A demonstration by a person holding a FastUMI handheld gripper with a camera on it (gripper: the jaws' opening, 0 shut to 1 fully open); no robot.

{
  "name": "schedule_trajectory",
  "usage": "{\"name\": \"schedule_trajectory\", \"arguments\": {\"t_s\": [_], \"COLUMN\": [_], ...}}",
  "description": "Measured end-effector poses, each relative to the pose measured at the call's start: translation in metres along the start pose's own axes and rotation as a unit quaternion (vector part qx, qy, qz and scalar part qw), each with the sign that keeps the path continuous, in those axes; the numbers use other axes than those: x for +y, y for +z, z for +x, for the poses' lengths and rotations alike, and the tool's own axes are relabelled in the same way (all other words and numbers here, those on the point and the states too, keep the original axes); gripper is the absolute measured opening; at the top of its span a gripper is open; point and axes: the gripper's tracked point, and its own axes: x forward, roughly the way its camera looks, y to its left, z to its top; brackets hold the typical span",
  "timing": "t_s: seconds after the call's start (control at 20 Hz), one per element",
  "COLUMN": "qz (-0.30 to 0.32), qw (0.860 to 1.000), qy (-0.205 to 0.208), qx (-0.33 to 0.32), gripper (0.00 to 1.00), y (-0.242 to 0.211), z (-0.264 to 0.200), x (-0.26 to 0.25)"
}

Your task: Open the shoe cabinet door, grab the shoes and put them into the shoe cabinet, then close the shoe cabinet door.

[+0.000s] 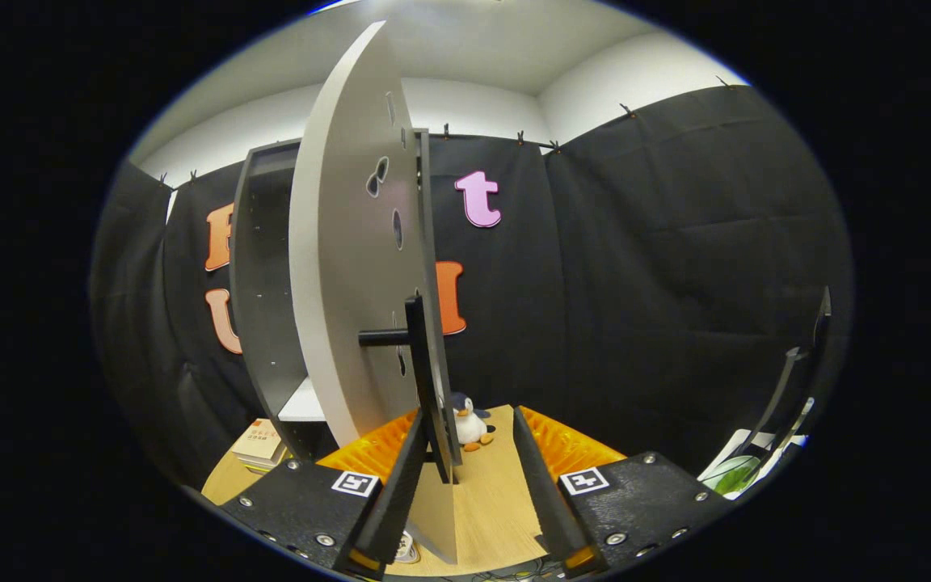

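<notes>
The shoe cabinet (259,291) stands ahead to the left, a dark grey open box with a white shelf (304,404) low inside. Its pale grey door (336,267) is swung out toward me and I see it nearly edge-on. A black handle (421,356) sticks out from the door's outer face on a short post, and its bar runs down between my fingers, close to the left one. My gripper (465,420) is open: the right finger stands well clear of the handle. The door's lower edge reaches down past the left finger.
A small penguin toy (471,424) sits on the wooden table (490,501) just beyond the fingers. A stack of books (259,444) lies at the cabinet's foot on the left. A black stand (789,388) and a white and green object (736,473) are at the far right.
</notes>
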Motion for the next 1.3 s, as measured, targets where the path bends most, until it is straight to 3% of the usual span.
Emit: {"name": "schedule_trajectory", "arguments": {"t_s": [0.9, 1.3], "qz": [-0.022, -0.024], "qw": [0.997, 0.999], "qy": [-0.07, -0.028], "qx": [-0.009, -0.015], "gripper": [0.66, 0.66], "y": [0.021, 0.03], "z": [-0.022, -0.044], "x": [-0.057, -0.016]}}
